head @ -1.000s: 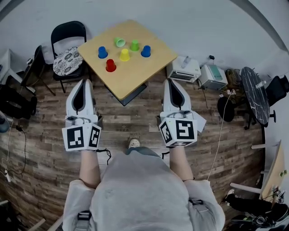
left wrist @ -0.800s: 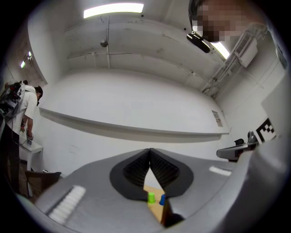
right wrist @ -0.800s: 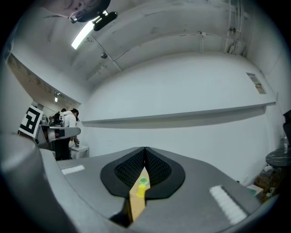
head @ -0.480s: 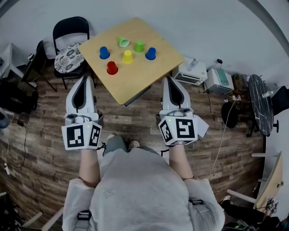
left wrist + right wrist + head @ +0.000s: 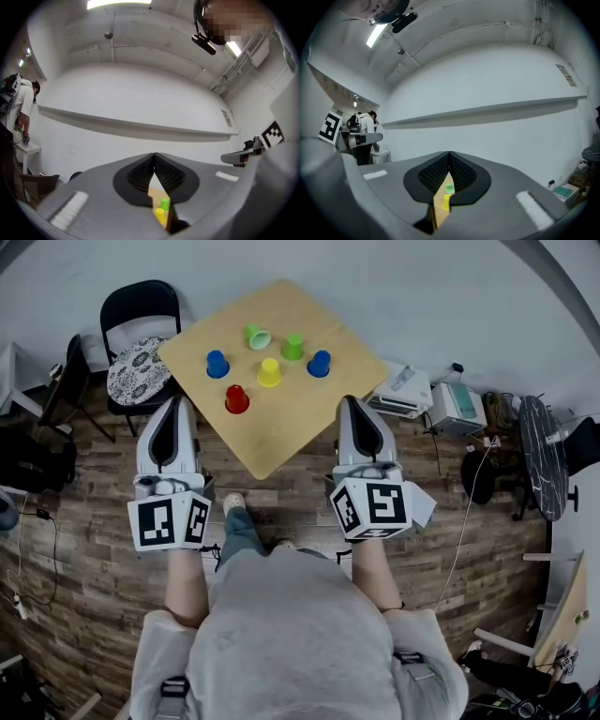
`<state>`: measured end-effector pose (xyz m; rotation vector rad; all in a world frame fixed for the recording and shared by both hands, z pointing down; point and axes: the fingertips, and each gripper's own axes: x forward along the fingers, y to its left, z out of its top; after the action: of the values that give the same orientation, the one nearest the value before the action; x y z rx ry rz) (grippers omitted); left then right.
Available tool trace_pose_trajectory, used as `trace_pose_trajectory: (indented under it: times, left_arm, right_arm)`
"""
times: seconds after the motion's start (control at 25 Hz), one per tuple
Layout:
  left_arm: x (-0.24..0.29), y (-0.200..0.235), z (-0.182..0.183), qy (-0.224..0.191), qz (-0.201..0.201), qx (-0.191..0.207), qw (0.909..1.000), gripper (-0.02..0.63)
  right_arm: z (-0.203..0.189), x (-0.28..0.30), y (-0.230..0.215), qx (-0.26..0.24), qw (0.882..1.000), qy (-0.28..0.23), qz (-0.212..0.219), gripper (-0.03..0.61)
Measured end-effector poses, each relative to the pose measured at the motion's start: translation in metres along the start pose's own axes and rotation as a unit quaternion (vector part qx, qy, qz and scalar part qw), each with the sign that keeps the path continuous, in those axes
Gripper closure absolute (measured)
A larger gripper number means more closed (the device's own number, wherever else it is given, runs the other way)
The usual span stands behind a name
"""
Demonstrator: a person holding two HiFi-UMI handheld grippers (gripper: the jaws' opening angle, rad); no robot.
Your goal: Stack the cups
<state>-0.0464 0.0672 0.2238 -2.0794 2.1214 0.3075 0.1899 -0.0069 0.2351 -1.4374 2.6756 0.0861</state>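
While both claws were clamped shut on nothing, the left gripper and right gripper hung by the near edges of the table, where nothing was stacked yet. Reaching in with jaws closed would likely knock the near red cup or yellow cup over. At the far side, the green cup, lying tipped, looked liable to roll away if nudged
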Motion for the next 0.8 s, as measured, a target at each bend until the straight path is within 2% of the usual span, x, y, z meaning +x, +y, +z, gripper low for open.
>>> trace_pose_trajectory:
  times: [0.48, 0.8]
  left_arm:
    - [0.098, 0.073, -0.021, 0.007, -0.042, -0.009, 0.999, 0.555]
    - [0.147, 0.105, -0.05, 0.026, -0.069, -0.024, 0.997, 0.555]
  right_arm:
    - [-0.014, 0.112, 0.019, -0.001, 0.999, 0.014, -0.031, 0.575]
    - [-0.068, 0.169, 0.028, 0.03, 0.994, 0.097, -0.035, 0.574]
